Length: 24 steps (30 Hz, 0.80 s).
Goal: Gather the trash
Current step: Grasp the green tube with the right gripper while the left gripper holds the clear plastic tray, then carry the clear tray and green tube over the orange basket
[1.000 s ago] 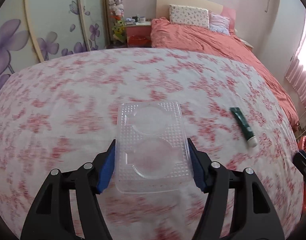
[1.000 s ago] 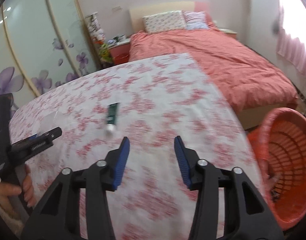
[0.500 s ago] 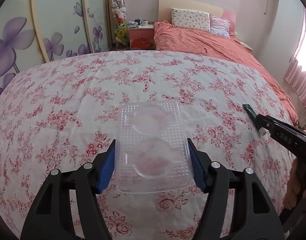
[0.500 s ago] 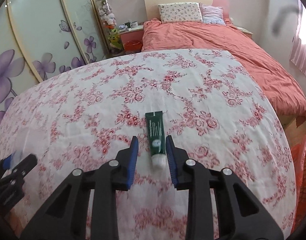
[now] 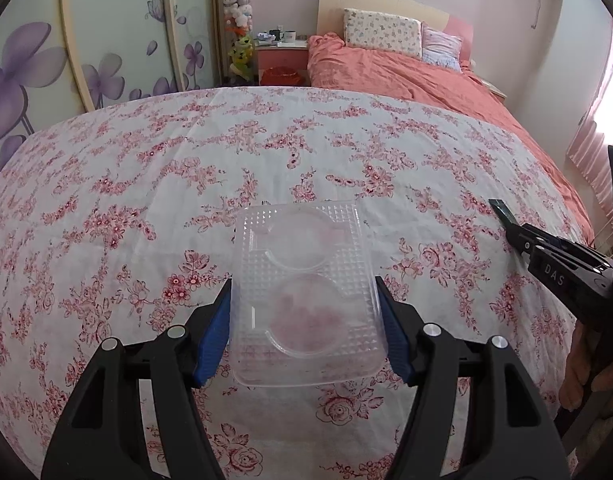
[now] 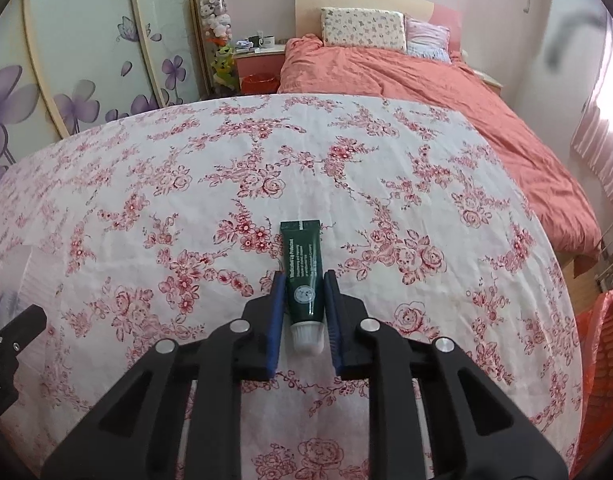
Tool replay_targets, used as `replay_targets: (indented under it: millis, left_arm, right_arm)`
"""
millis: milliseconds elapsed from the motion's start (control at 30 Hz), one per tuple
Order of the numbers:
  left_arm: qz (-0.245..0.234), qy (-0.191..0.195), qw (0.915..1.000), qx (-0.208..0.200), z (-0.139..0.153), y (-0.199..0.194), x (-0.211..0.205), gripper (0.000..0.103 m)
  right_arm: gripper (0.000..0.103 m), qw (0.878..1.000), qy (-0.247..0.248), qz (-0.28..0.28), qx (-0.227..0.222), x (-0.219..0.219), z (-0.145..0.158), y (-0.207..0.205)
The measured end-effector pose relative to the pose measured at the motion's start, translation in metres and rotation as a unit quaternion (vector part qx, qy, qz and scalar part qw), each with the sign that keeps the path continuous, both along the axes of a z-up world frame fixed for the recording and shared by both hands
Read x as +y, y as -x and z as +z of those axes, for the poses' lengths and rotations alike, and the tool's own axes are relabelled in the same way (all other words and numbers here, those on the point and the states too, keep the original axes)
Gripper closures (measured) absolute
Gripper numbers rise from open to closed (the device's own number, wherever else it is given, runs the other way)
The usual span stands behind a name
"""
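From the left wrist, the tube [image 5: 500, 210] shows only its far end; the right gripper [image 5: 518, 236] covers the rest. Beside the floral cloth [image 6: 186, 184], the basket [image 6: 602, 360] is cut by the frame edge. Tube print is unreadable.

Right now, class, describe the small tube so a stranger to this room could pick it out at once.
Find the flowered cloth in front of the salmon bed. Near its front edge the right gripper is closing around the tube, which lies flat. It is dark green with a white cap towards the gripper, unlike the clear plastic tray in the left gripper.
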<state>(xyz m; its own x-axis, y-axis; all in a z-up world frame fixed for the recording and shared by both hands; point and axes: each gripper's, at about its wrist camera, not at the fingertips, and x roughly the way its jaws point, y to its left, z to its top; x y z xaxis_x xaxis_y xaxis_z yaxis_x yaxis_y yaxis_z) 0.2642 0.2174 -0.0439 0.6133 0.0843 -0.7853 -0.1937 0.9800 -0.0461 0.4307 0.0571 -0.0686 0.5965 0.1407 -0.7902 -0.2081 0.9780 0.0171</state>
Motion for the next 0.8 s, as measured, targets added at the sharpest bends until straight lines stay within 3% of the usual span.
replay_targets:
  millis: [367,800]
  left_arm:
    - [-0.013,-0.006,0.9999,-0.002,0.005,0.005,-0.015,0.038]
    - [-0.059,-0.005,0.9982,-0.012,0.018,0.019,-0.068,0.038]
  right_arm:
    - [0.084,0.999,-0.023,-0.018,-0.023,-0.036,0.013,0.034]
    - [0.084,0.993,-0.059,-0.06,-0.079,-0.1,0.052,0.104]
